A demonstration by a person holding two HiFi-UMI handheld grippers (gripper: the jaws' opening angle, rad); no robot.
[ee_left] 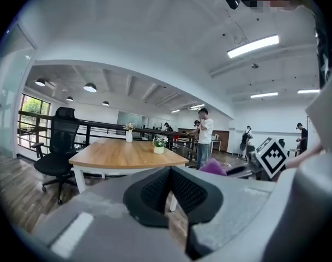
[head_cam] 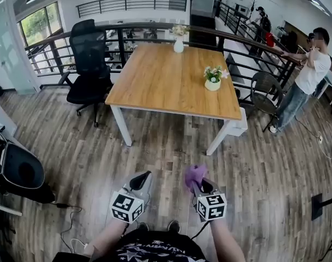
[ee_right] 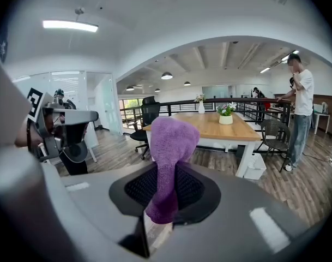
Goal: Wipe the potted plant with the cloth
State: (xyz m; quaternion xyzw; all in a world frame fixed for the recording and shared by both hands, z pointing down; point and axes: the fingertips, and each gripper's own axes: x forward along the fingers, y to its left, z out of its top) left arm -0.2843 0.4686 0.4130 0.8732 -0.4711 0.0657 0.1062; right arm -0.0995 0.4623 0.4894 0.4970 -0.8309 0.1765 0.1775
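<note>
A small potted plant (head_cam: 212, 77) with white flowers in a white pot stands near the right edge of the wooden table (head_cam: 166, 86); it also shows in the left gripper view (ee_left: 158, 145) and the right gripper view (ee_right: 226, 114). My right gripper (head_cam: 195, 180) is shut on a purple cloth (ee_right: 168, 157), which bunches up above the pads (head_cam: 195, 173). My left gripper (head_cam: 140, 180) is shut with nothing in it (ee_left: 169, 192). Both grippers are held low over the floor, well short of the table.
A tall white vase (head_cam: 178, 40) with flowers stands at the table's far edge. A black office chair (head_cam: 89, 64) sits left of the table, a mesh chair (head_cam: 266, 89) and a white bin (head_cam: 241, 122) to its right. A person (head_cam: 305, 81) stands by the railing at right.
</note>
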